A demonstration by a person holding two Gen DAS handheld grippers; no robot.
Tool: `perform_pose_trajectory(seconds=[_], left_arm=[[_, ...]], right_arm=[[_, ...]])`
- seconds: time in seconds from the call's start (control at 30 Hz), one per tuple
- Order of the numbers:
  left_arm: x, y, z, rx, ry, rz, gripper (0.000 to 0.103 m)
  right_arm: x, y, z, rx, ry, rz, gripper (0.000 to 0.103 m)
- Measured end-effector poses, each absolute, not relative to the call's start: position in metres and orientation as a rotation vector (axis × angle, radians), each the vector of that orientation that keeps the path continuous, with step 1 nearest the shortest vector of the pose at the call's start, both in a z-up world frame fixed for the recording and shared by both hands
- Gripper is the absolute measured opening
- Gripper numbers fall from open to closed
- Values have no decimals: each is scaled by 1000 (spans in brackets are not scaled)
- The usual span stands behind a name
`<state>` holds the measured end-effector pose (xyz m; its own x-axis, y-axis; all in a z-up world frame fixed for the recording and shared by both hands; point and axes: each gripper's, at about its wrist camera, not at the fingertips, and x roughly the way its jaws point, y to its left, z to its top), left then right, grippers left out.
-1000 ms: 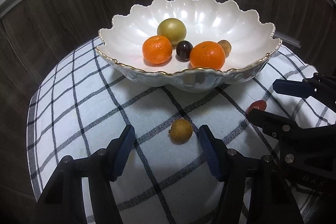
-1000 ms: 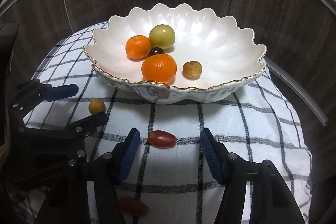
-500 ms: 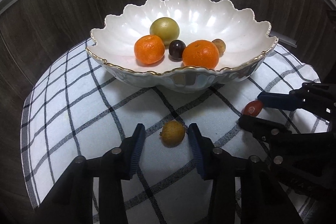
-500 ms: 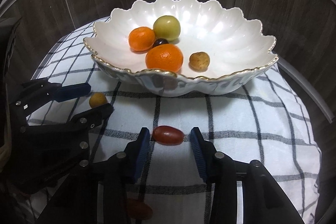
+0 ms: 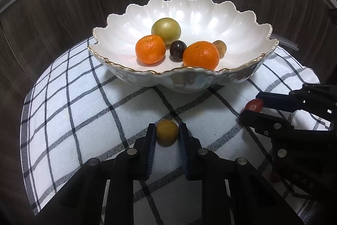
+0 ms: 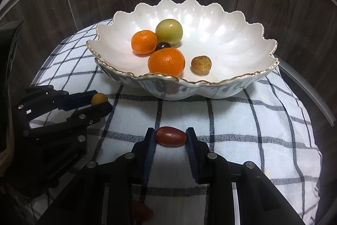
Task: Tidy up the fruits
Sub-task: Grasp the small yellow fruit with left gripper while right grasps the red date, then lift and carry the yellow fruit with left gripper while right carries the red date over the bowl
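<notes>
my left claw (image 5: 167,134) pinches the tan fruit (image 5: 167,132) on the cloth (image 5: 63,111), and my right claw (image 6: 170,136) pinches the red fruit (image 6: 170,136) beside it. both grasps look set, so next i lift each over the bowl (image 6: 210,85) rim and let go inside.

A bowl (image 5: 183,81) sits on a cloth (image 5: 73,111) toward the back, with a wall (image 5: 63,3) behind it. In the bowl, two oranges (image 5: 150,49) lie side by side, a plum (image 5: 178,50) between them, an apple (image 5: 166,28) behind, and a small round fruit (image 6: 201,64) to the right. In front of the bowl, on the cloth, the left gripper (image 5: 167,134) encloses a round fruit (image 5: 167,133); to its right, the right gripper (image 6: 170,136) encloses an oblong fruit (image 6: 170,136). Another oblong fruit (image 6: 141,211) lies nearer, beneath the right gripper.
</notes>
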<state>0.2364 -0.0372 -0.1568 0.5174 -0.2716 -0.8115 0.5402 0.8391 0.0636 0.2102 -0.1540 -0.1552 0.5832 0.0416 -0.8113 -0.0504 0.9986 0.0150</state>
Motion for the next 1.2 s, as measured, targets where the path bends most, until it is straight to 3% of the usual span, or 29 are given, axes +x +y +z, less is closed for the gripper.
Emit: perform_pose_trajectory(seconds=[1.2], left_arm=[[206, -35, -97, 279, 856, -400, 22]], right_arm=[[186, -165, -96, 17, 799, 63, 31]])
